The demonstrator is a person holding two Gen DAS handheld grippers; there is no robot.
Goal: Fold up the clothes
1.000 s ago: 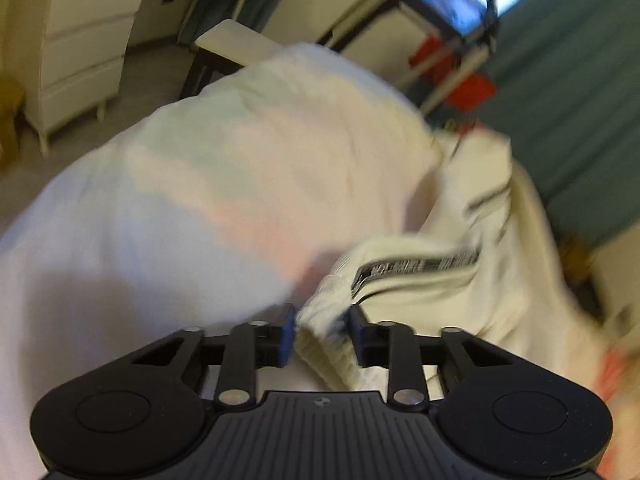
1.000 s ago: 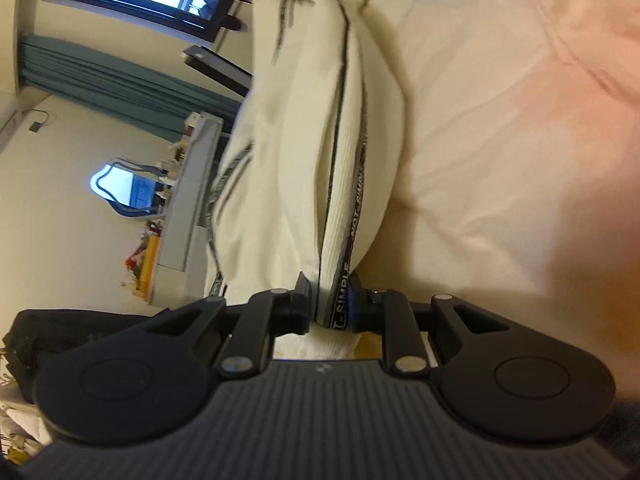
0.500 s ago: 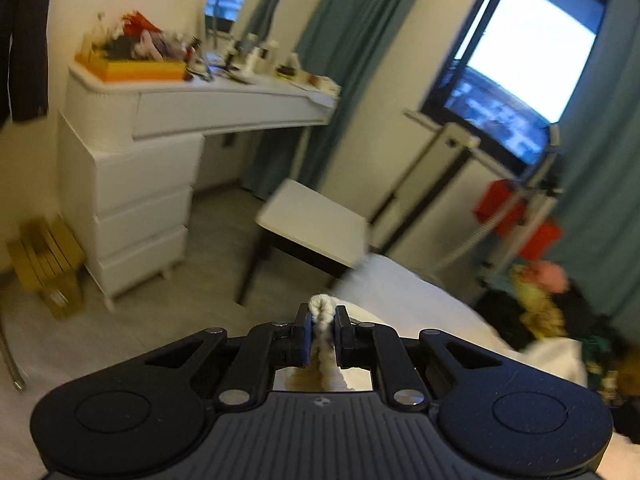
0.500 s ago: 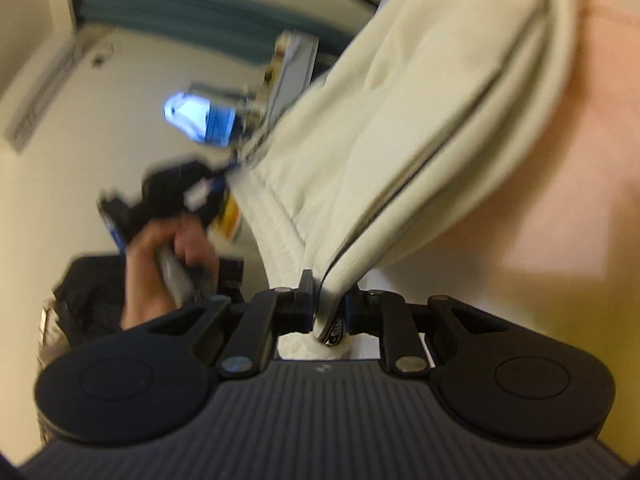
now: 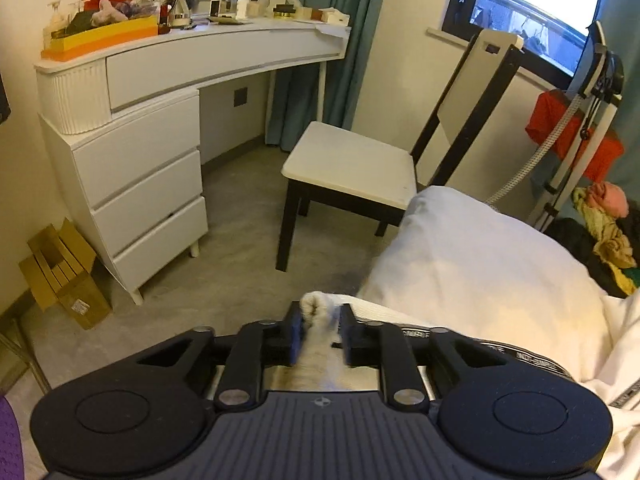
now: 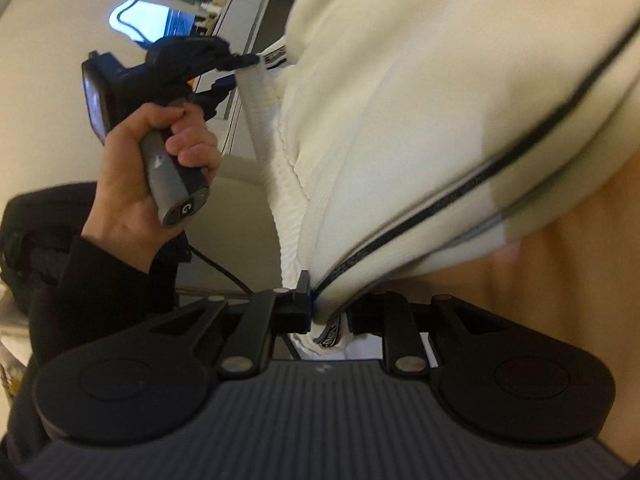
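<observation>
Lifted and swung since a second ago: left gripper [image 5: 320, 334] no longer low over the bedding but raised and facing the room, garment [image 6: 420, 112] now pulled up and stretched between the two grippers. Clamped in the left gripper, a bunched knob of ribbed cream hem, poking up just past the blue-padded fingertips [image 5: 295, 336]. Trailing away to the right of it, the rest of the cream fabric with a dark printed band, lying against the white pillow [image 5: 480, 264] on the bed. Beyond the pillow, a white-seated chair [image 5: 352, 168] with dark legs; farther left, a white dressing surface [image 5: 192, 64] with drawers, cluttered on top with bottles and an orange tray [image 5: 100, 38]. On the floor beside the drawers, a cardboard box [image 5: 60, 276]. Teal curtain [image 5: 320, 40] and dark-framed window [image 5: 532, 12] at the back, a red item and heaped clothes at far right.

Right gripper [image 6: 328, 316] shut on another stretch of the same hem — ribbed edge and dark-striped seam pinched between the pads. Rising from there, the ribbed hem runs taut up to the left gripper [image 6: 224, 68], seen from this side with the person's left hand [image 6: 148, 172] wrapped round its grey handle. Hanging to the right of that line, the body of the garment, cream with a thin dark stripe, slightly blurred. Behind it, peach-toned bedding; exact lie of the lower garment not discernible.
</observation>
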